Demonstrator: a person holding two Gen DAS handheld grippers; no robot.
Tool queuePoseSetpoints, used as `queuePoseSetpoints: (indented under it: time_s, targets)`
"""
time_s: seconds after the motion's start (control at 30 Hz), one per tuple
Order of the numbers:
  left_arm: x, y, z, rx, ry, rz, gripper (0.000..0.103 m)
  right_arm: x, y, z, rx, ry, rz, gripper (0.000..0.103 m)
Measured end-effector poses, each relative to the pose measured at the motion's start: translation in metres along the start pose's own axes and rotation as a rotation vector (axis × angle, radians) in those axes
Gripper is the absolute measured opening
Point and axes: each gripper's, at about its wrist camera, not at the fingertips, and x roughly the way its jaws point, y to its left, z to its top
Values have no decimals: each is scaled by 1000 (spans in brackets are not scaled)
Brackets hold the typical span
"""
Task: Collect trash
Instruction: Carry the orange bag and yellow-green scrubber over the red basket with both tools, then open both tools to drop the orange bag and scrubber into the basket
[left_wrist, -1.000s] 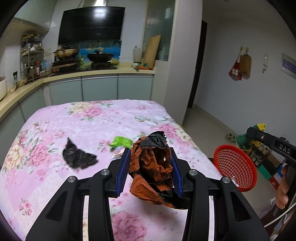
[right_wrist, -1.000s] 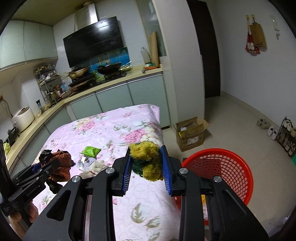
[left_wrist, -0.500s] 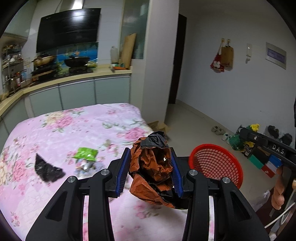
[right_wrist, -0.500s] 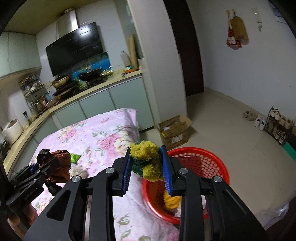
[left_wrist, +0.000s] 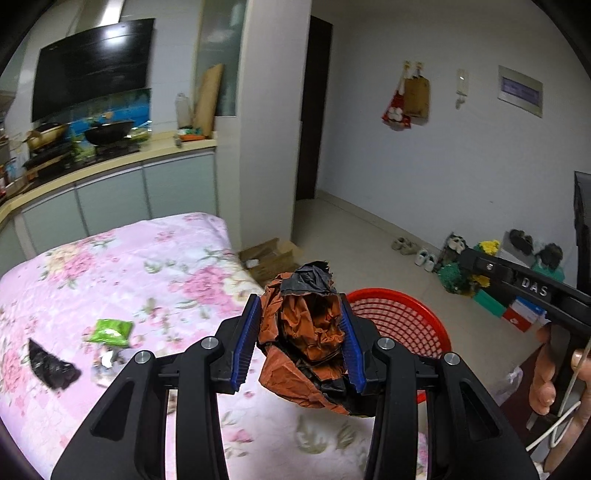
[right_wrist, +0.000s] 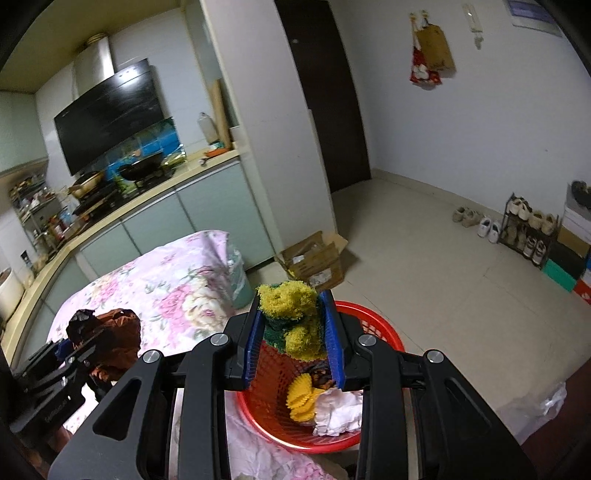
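L gripper (left_wrist: 301, 345) was clamped on brown wrapper (left_wrist: 308, 332), crumpled, long axis running up-fwd past the fingertips; basket (left_wrist: 413, 325) just beyond-right. R gripper (right_wrist: 293, 336) pinched yellow sponge (right_wrist: 291, 314), lumpy, no clear axis, basket right below. Risk: wrapper's loose flap could snag a pad on release and drop outside the rim.

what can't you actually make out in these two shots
- Left wrist view: most of the red basket sits behind the crumpled orange wrapper and the left hand-held gripper.
- Right wrist view: the basket's contents are partly hidden by the yellow-green sponge and the right hand-held gripper.
- Left wrist view: the green packet's print is too blurred to read.
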Motion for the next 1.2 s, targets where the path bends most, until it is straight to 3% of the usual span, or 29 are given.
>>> queuePoseSetpoints:
  time_s: [0.37, 0.8, 0.9, 0.97, 1.2]
  targets:
    - [64, -34, -2, 24, 124, -139, 40, 33, -28, -9, 87, 102, -74, 30]
    - [119, -67, -24, 72, 254, -150, 41, 59, -51, -19, 146, 189, -128, 31]
    - [123, -68, -25, 76, 257, -151, 53, 61, -54, -19, 164, 196, -129, 44]
    - [122, -68, -25, 71, 252, -150, 66, 60, -56, -18, 167, 189, -134, 48]
    - [105, -53, -20, 40, 205, -121, 73, 55, -55, -16, 169, 176, -123, 48]
